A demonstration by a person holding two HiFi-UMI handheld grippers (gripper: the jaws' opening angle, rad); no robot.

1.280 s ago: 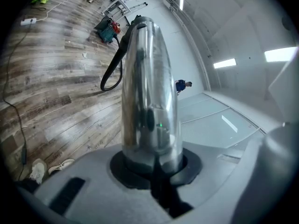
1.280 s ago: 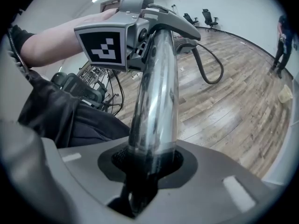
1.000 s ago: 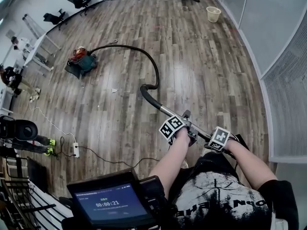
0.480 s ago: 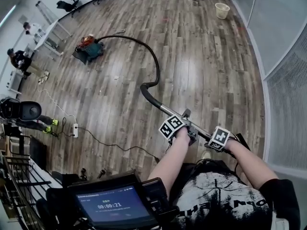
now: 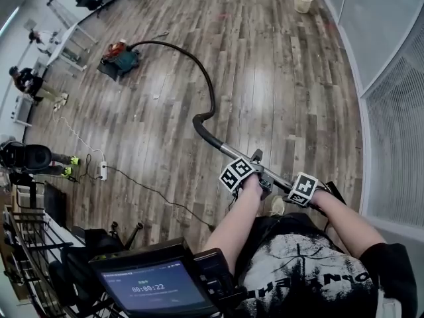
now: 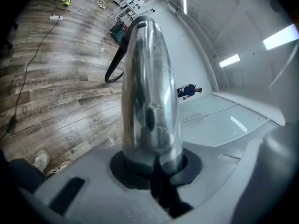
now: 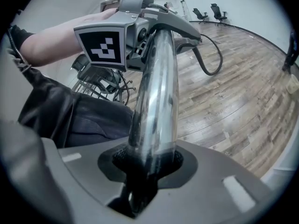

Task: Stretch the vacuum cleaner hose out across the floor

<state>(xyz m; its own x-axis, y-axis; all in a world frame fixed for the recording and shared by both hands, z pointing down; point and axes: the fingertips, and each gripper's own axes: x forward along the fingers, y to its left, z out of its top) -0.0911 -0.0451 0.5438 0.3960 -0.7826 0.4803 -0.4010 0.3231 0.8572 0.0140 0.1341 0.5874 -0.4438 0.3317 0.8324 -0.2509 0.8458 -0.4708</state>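
Gripping: the left gripper [image 5: 246, 175] is squeezing its jaws tight round the shiny tube [image 5: 227, 152]. The right gripper [image 5: 298, 188] is squeezing the same tube, nearer the person's body.
Hands: each one is holding a gripper, and the two are sitting close together on the tube.
Tube: it is slanting away from the grippers to the hose.
Hose [image 5: 209, 78]: black; it is joining the far end of the tube, then curving in one big bend across the wood floor [image 5: 285, 91] to the vacuum.
Vacuum [image 5: 119, 57]: it is sitting on the floor, far from the person, near a white table [image 5: 66, 44].
Bin [image 5: 302, 0]: it is standing far off by the glass wall.
Cord [image 5: 152, 192]: thin and black; it is lying on the floor and running to a white plug strip [image 5: 103, 171].
Screen [image 5: 156, 287]: it is glowing just in front of the person.
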